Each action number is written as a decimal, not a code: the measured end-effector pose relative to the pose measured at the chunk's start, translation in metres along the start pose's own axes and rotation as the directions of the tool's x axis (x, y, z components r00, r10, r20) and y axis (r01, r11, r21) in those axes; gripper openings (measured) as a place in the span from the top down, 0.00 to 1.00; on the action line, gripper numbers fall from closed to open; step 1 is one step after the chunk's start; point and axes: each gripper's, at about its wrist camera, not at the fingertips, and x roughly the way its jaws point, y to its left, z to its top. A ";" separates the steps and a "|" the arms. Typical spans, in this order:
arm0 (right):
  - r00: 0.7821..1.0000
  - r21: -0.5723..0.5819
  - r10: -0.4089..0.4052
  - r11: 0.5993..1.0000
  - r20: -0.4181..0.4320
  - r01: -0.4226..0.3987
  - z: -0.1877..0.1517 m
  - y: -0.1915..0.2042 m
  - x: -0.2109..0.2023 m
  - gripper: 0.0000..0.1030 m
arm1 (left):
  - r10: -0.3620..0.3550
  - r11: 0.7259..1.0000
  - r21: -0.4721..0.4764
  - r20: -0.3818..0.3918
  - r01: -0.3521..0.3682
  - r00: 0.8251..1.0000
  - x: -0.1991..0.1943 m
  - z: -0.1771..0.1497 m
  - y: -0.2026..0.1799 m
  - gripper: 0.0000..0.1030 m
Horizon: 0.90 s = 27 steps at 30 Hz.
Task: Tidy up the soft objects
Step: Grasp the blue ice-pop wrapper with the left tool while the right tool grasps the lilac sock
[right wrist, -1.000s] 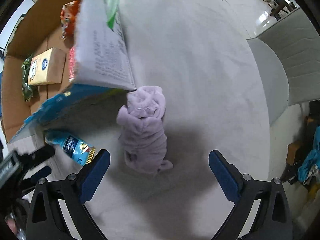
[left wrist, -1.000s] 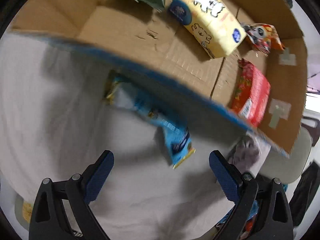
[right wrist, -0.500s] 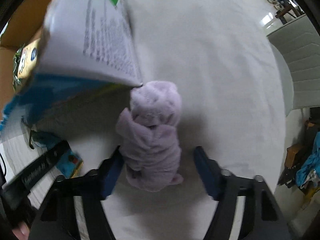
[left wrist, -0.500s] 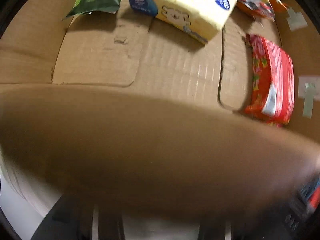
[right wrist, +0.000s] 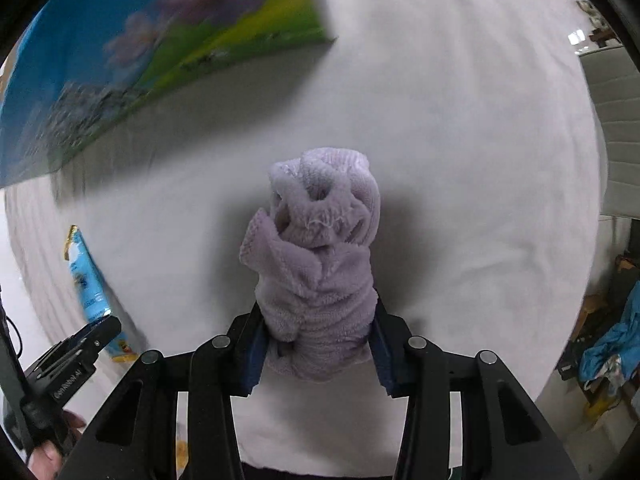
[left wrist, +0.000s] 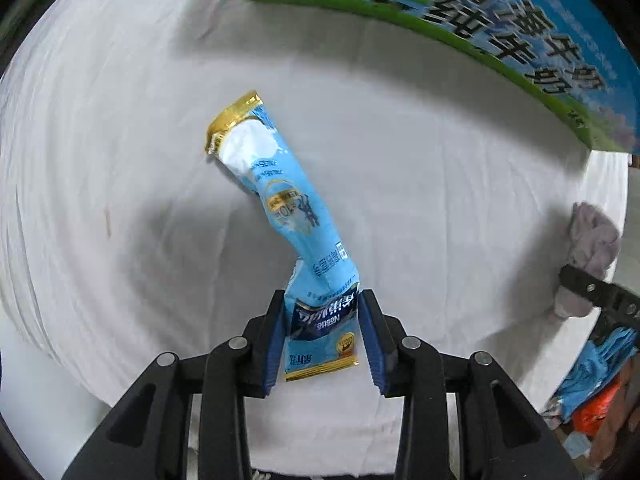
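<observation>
A white cloth-covered bench (left wrist: 440, 184) fills both views. A blue and green printed cardboard box (left wrist: 500, 28) stands at its far side. Blue and orange clutter (left wrist: 592, 392) lies beyond the bench's right edge.

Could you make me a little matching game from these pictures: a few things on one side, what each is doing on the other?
Things:
1. blue sachet
2. lilac towel
3. printed box
4. white cloth

States:
a. spread under everything
b. pinched in the right tool
c. standing at the far edge
d. pinched in the left tool

Pairs: 1-d, 2-b, 3-c, 4-a
</observation>
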 end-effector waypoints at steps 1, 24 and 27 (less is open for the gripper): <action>1.000 0.003 0.004 1.000 -0.005 -0.004 0.000 0.000 0.002 0.52 | -0.022 1.000 -0.018 -0.005 0.022 1.000 -0.003 0.000 0.006 0.65; 0.999 0.001 -0.010 1.000 0.031 0.010 0.016 0.007 -0.014 0.60 | -0.063 0.996 -0.065 0.046 0.066 0.997 0.008 0.041 -0.005 0.78; 0.998 -0.043 0.032 0.999 0.046 -0.030 0.014 0.010 -0.038 0.60 | -0.074 0.997 -0.022 0.082 0.076 0.994 -0.013 0.024 -0.012 0.78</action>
